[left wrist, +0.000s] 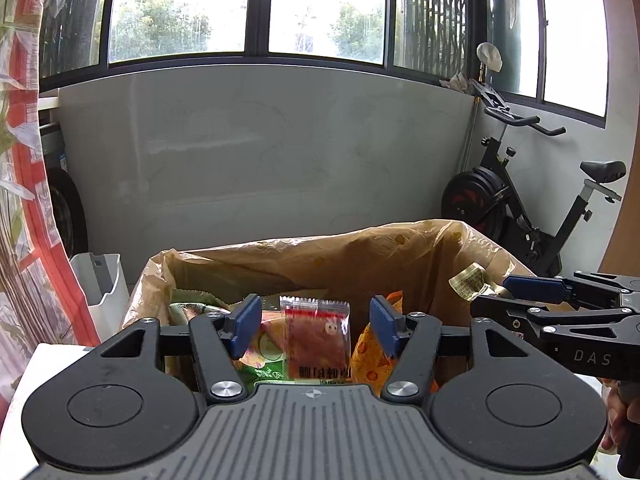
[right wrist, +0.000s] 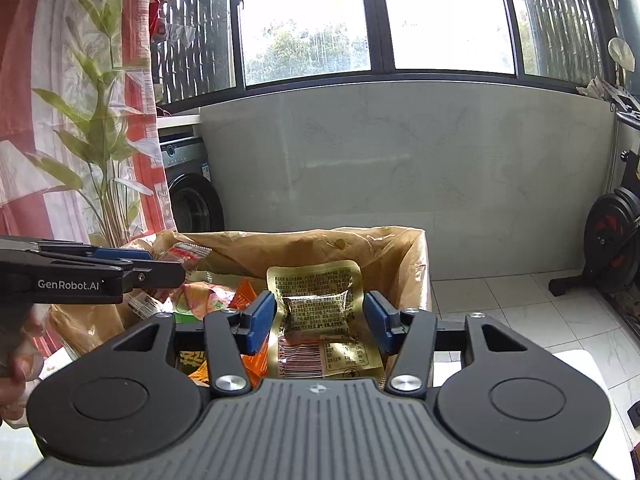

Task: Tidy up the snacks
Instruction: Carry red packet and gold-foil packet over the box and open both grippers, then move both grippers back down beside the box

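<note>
Over a box lined with crinkled tan plastic (left wrist: 360, 252), both grippers hover. Left gripper (left wrist: 314, 326): blue flat pads spread wide, a small clear-and-red sachet (left wrist: 316, 340) between them, no contact visible. Right gripper (right wrist: 320, 320): pads likewise apart, flanking a glossy gold foil pouch (right wrist: 316, 312) (whether it is gripped, cannot tell). Orange and green crumpled wrappers (right wrist: 208, 296) fill the box below.
</note>
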`<move>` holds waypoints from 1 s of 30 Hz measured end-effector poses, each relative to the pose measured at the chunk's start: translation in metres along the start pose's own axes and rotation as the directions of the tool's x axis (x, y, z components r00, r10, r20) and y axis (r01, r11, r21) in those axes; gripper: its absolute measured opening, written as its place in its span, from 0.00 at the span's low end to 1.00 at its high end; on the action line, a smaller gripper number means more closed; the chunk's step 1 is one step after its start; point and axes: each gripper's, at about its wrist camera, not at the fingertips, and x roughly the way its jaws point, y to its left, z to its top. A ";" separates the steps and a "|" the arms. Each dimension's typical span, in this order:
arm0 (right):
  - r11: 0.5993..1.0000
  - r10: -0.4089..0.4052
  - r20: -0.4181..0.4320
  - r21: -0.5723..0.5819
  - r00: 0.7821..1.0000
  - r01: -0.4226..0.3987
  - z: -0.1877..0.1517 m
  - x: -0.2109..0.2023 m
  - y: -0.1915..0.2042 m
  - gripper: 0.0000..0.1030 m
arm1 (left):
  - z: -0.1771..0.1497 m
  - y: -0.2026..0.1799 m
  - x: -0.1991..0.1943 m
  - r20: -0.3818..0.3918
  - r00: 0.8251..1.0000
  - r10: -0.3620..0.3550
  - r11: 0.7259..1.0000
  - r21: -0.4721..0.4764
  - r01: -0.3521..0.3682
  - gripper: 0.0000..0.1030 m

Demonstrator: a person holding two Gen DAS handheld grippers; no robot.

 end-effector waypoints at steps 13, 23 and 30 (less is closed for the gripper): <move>0.998 0.055 0.100 -0.024 0.993 -0.053 -0.018 -0.054 0.009 0.57 | -0.014 0.045 -0.067 0.037 0.999 0.012 0.999 -0.041 -0.010 0.67; 1.000 0.019 0.180 -0.001 0.984 -0.019 -0.075 -0.104 0.010 0.57 | -0.063 0.089 -0.123 0.049 0.994 0.100 0.982 -0.164 -0.091 0.66; 0.999 -0.038 0.017 0.029 0.999 0.037 -0.120 -0.079 0.001 0.57 | -0.098 0.097 -0.107 -0.059 0.991 0.116 0.970 -0.207 -0.126 0.65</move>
